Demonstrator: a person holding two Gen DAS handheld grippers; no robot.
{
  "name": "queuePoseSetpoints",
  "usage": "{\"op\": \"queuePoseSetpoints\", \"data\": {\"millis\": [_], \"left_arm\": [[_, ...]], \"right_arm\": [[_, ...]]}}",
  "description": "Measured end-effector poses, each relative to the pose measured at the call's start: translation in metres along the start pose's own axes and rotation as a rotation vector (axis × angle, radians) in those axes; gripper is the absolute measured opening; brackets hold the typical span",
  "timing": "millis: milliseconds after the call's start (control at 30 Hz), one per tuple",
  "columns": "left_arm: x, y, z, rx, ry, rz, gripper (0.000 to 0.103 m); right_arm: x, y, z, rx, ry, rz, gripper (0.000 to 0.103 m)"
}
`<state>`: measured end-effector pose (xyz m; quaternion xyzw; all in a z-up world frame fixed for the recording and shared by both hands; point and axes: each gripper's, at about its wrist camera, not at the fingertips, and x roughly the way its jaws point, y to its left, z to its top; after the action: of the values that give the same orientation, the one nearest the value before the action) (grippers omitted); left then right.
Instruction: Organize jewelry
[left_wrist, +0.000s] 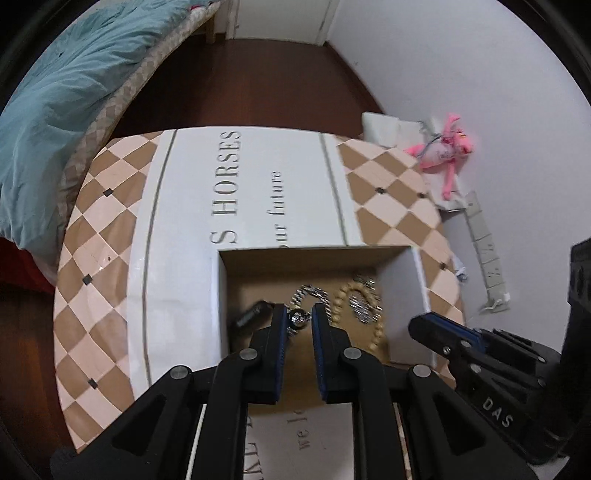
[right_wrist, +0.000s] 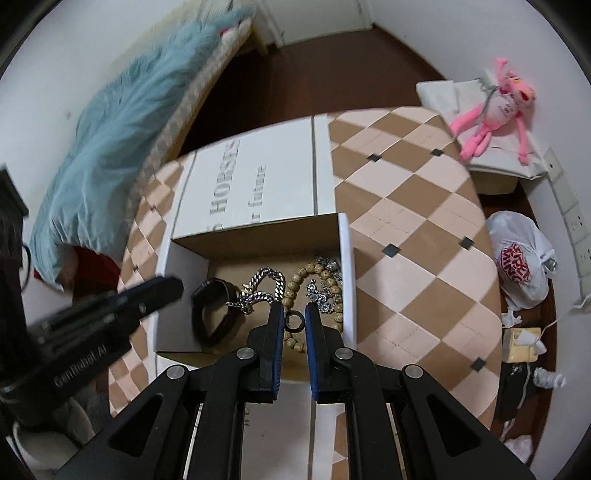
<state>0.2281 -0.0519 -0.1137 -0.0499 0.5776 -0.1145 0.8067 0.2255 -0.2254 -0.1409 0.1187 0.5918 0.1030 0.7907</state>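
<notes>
- Now the left gripper (left_wrist: 299, 318) pinches a small silver ring (left_wrist: 296, 316) above the open box (left_wrist: 221, 295).
- Right gripper (right_wrist: 294, 320) pinches a dark ring (right_wrist: 294, 322), directly over the beaded bracelet (right_wrist: 295, 288).

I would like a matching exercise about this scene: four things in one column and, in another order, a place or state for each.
Things:
1. dark ring
2. black wristband
3. wooden bead bracelet
4. pink plush toy

Places or states:
A. lies in the box, at its left side
B. rests on white bedding by the wall
C. held between the fingers of the right gripper
D. lies in the box, at its right side

Pairs: 1-C, 2-A, 3-D, 4-B
</notes>
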Motion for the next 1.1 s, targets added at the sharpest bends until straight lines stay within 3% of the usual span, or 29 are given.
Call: {"op": "queuePoseSetpoints", "data": {"millis": [100, 167, 200, 267, 367, 433, 500, 633, 700, 1100], "left_arm": [[0.005, 0.004, 0.008, -0.018, 0.022, 0.031, 0.015], [0.001, 0.006, 0.011, -0.013, 0.004, 0.057, 0.031], [-0.003, 0.008, 0.01, -0.016, -0.007, 0.07, 0.036], [-0.008, 0.011, 0.011, -0.022, -0.022, 0.082, 0.057], [-0.016, 0.016, 0.006, -0.023, -0.043, 0.126, 0.069], [-0.021, 0.019, 0.0, -0.025, -0.057, 0.148, 0.073], [-0.025, 0.021, -0.009, -0.025, -0.07, 0.179, 0.08], [-0.029, 0.024, -0.027, -0.021, -0.094, 0.231, 0.097], [-0.03, 0.025, -0.037, -0.021, -0.103, 0.244, 0.098], [-0.047, 0.014, -0.061, -0.011, -0.139, 0.267, 0.098]], "right_arm": [[0.002, 0.0, 0.007, -0.005, 0.022, -0.01, 0.017], [-0.002, -0.003, 0.01, -0.003, 0.014, -0.019, 0.026], [-0.005, -0.004, 0.01, -0.003, 0.006, -0.027, 0.026], [-0.011, -0.006, 0.01, 0.0, -0.007, -0.039, 0.026], [-0.021, -0.007, 0.005, -0.009, -0.03, -0.078, 0.026], [-0.027, -0.006, 0.0, -0.018, -0.045, -0.11, 0.033], [-0.03, -0.006, -0.005, -0.021, -0.054, -0.147, 0.056], [-0.031, -0.006, -0.017, -0.036, -0.054, -0.219, 0.083], [-0.03, -0.006, -0.024, -0.044, -0.043, -0.258, 0.098], [-0.043, 0.003, -0.048, -0.05, -0.063, -0.318, 0.1]]}}
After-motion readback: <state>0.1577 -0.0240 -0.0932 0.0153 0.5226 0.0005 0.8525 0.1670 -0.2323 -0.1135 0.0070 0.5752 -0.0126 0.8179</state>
